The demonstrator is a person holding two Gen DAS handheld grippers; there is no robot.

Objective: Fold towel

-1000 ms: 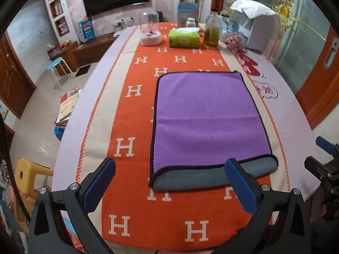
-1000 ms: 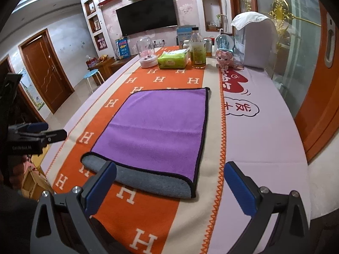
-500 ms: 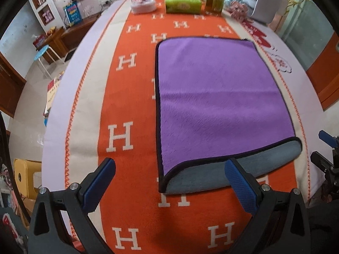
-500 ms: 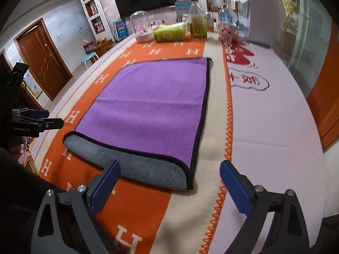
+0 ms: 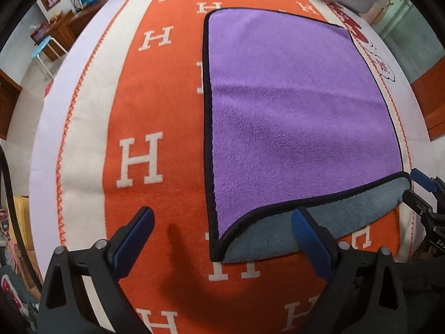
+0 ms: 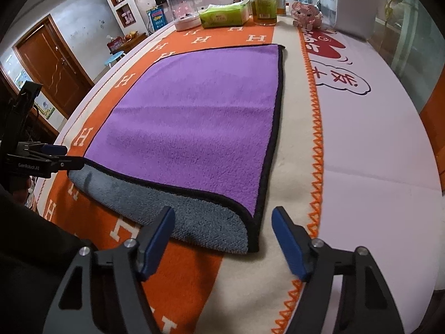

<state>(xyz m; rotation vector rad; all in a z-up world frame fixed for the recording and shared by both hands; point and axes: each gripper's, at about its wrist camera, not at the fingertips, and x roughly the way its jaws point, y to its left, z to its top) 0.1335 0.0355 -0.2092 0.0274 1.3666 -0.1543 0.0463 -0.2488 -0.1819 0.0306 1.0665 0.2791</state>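
Note:
A purple towel (image 5: 292, 105) with a black hem lies flat on the orange runner, its near edge folded over and showing the grey underside (image 5: 283, 239). My left gripper (image 5: 222, 231) is open just above the towel's near left corner, which lies between the fingers. In the right wrist view the towel (image 6: 194, 117) fills the middle; my right gripper (image 6: 222, 236) is open, its fingers either side of the near right corner (image 6: 250, 239). Neither gripper holds cloth. The left gripper also shows at the left edge of the right wrist view (image 6: 58, 156).
The orange H-patterned runner (image 5: 139, 153) covers the table. At the far end stand a glass dome (image 6: 183, 8), a green tissue pack (image 6: 225, 15), a bottle (image 6: 262, 0), a pink toy (image 6: 306, 12) and a white appliance (image 6: 358, 2). The table's right edge (image 6: 434, 167) is close.
Both grippers have come down and forward toward the towel's near edge. The towel now looms larger, with a near corner between each pair of fingers. The towel has not moved.

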